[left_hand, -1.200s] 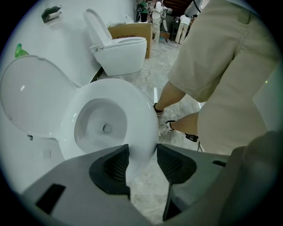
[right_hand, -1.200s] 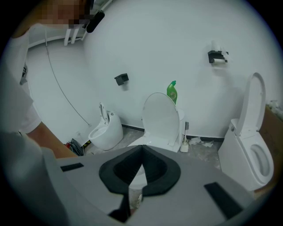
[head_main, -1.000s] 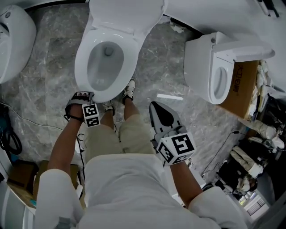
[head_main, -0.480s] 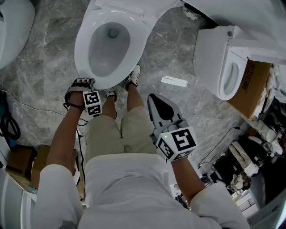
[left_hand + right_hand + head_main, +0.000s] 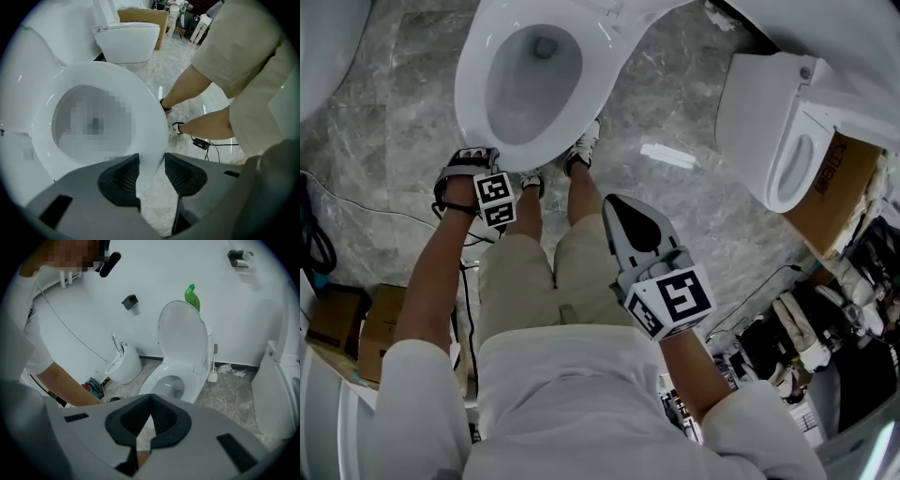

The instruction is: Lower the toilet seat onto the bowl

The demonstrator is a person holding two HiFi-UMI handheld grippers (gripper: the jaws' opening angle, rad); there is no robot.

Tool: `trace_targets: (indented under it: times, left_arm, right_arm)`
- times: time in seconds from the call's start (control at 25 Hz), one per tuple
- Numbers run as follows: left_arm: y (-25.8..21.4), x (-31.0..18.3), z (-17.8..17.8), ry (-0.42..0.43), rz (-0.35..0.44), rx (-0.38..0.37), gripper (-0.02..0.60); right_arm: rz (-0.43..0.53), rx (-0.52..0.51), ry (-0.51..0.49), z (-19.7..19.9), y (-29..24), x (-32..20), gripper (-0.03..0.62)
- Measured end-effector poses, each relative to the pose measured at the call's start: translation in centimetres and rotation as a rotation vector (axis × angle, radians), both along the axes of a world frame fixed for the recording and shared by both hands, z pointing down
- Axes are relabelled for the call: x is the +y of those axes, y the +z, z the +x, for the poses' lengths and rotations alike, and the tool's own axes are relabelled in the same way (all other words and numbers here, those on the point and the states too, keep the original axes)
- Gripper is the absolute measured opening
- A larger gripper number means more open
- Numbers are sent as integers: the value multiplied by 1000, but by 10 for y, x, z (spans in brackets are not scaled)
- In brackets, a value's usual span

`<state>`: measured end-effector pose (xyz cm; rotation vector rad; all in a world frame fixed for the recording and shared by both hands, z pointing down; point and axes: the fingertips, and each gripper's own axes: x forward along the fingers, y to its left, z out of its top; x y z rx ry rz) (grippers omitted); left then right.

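Jaws of left gripper (image 5: 151,159), just closing, pinch toilet seat (image 5: 146,110) over marble floor (image 5: 384,112); right gripper (image 5: 150,398) closed.

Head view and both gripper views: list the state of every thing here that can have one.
Toilet seat: lowered, flat on the bowl or nearly so.
Toilet lid: raised, upright.
Left gripper: fingers have just been closing, now shut on the seat's front rim.
Right gripper: shut, empty.
Green bottle: upright behind the lid.
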<state>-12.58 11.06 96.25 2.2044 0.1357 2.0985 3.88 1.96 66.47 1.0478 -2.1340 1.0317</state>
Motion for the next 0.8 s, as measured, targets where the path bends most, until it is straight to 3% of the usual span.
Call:
trace_targets:
  times: [0.32, 0.56, 0.8]
  left_arm:
    - [5, -2, 1, -24, -14, -3, 178]
    - [-8, -13, 6, -266, -34, -18, 172]
    - [-54, -38, 5, -357, 26, 23, 42]
  right_arm:
    - [6, 16, -7, 11, 3, -16, -3]
    - [43, 16, 4, 13, -21, -23, -3]
    - [109, 58, 76, 39, -66, -36, -3]
